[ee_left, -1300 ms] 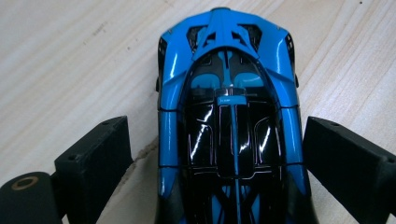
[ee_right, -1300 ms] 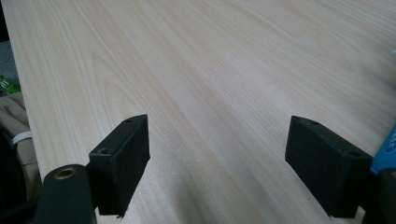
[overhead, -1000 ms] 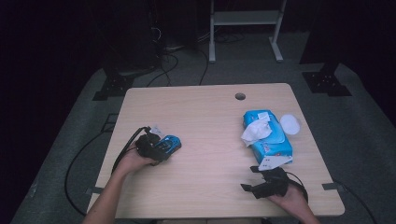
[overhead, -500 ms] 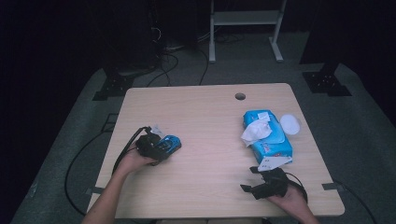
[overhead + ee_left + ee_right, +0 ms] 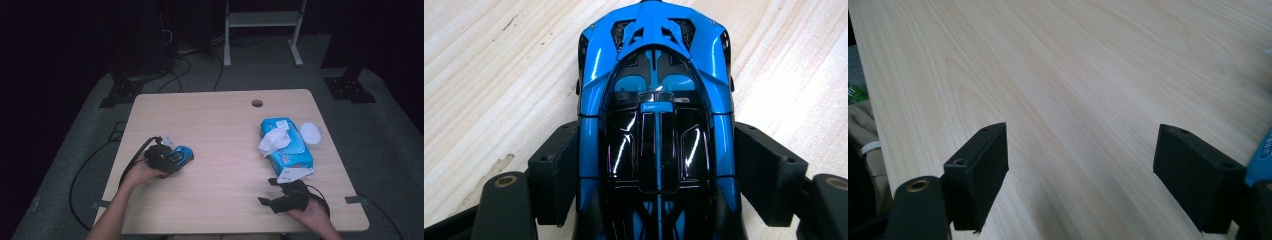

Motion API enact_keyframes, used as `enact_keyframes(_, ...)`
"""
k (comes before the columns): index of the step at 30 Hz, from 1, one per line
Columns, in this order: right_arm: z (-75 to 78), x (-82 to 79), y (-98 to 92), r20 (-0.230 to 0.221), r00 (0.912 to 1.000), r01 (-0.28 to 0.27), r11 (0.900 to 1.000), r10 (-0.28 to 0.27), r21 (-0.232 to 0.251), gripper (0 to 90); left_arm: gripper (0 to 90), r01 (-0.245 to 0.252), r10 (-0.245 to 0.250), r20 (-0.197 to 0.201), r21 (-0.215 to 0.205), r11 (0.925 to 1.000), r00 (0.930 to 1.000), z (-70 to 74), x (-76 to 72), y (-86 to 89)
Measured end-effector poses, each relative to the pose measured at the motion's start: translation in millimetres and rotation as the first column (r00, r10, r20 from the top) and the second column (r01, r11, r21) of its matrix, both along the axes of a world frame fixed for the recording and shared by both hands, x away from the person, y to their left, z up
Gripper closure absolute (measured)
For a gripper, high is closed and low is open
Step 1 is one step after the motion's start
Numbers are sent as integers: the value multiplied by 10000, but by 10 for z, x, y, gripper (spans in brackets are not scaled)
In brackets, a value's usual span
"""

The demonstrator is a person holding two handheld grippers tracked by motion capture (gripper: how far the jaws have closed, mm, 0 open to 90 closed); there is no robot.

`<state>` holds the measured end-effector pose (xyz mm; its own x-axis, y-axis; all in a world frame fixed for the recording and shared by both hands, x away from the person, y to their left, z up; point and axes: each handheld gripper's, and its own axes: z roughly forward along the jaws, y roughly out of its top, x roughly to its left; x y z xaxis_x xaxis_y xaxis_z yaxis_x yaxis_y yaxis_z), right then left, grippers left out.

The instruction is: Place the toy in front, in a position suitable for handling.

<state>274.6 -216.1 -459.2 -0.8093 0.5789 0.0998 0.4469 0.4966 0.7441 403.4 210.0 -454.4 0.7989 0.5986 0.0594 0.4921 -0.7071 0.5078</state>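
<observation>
High view places the blue toy car (image 5: 180,155) on the left half of the pale wooden surface (image 5: 225,130), at the front of the left gripper (image 5: 172,159), which a hand grips from the near side with its cable looping back toward the surface's left edge. From up there the car is a small blue shape and the grip on it cannot be judged. Left gripper view settles that: the toy car (image 5: 656,110) lies lengthwise between the two black jaws, its blue flanks pressed by a pad on each side, its glossy black roof facing the camera and its nose pointing away over the wood grain. The left gripper (image 5: 656,165) has just been closing, and its jaws are now clamped on the car's body. High view also shows the right gripper (image 5: 272,192) near the front right corner, held low in the other hand, with a blue pack of wipes (image 5: 287,145) just beyond it, a white tissue standing out of the pack's top, and a white round lid (image 5: 310,132) beside the pack. Right gripper view adds that the right gripper (image 5: 1080,170) has its jaws spread wide over bare wood, nothing between them, with a sliver of blue packaging at its right edge.
</observation>
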Motion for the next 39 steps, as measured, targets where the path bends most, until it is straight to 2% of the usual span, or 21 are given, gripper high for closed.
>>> enact_keyframes(3,1,2,0,-3,10000,7,10000,-7,-7,210,284,-44,46,110,-203,9998,9999,29,-8,7)
enact_keyframes(4,-2,6,3,-24,10000,9,10000,-9,-19,210,284,-57,68,239,-445,9990,9997,78,-4,24)
enact_keyframes(5,-3,6,5,-34,10000,5,10000,-6,-28,210,284,3,0,112,-295,9996,9999,84,2,19)
enact_keyframes(6,-4,6,7,-42,10000,-4,10000,4,-36,210,284,118,-119,95,36,9999,9999,70,-10,-4)
enact_keyframes(7,-4,6,7,-42,10000,-4,10000,4,-36,210,284,118,-119,95,36,9999,9999,70,-10,-4)
enact_keyframes(8,-7,6,10,-23,10000,-28,10000,28,-38,210,284,238,-243,111,386,9990,9996,54,-15,-15)
enact_keyframes(9,-7,6,13,-26,10000,-18,10000,18,-45,211,285,218,-227,329,273,9994,9992,54,-26,3)
enact_keyframes(13,-2,6,5,-17,10000,-3,10000,3,-66,210,285,100,-102,240,97,9999,9997,41,-26,33)
enact_keyframes(16,-2,3,2,8,10000,-9,10000,9,-70,210,285,128,-132,408,107,9999,9991,78,-39,51)
enact_keyframes(19,-4,10,5,-18,10000,-5,10000,5,-76,210,285,151,-152,582,21,9999,9982,154,-48,66)
enact_keyframes(24,2,7,3,23,10000,44,10000,-44,-63,210,285,325,-292,863,-372,9988,9958,344,-91,46)
enact_keyframes(27,3,9,-7,30,10000,60,10000,-60,-45,210,285,564,-522,1050,-373,9977,9931,424,-122,-19)
enact_keyframes(28,9,5,-14,49,9999,115,9999,-115,-48,210,285,806,-748,1201,-442,9958,9899,481,-145,-85)
enact_keyframes(31,10,7,-21,69,9998,169,9999,-169,-2,210,285,1014,-942,1180,-561,9933,9885,536,-164,-167)
enact_keyframes(32,6,12,-26,42,9998,193,9998,-193,16,210,285,1275,-1202,1302,-493,9906,9842,577,-182,-275)
enact_keyframes(35,6,13,-36,40,9997,221,9997,-221,-42,210,285,1647,-1551,1417,-586,9846,9777,616,-196,-437)
enact_keyframes(37,11,10,-41,76,9997,251,9997,-251,-40,211,285,1727,-1617,1447,-670,9827,9762,620,-203,-492)
enact_keyframes(38,21,12,-61,161,9995,284,9996,-285,13,213,285,1921,-1804,1396,-759,9784,9736,614,-215,-606)
enact_keyframes(39,23,15,-69,138,9993,336,9994,-337,45,213,285,1921,-1804,1396,-759,9784,9736,614,-215,-606)
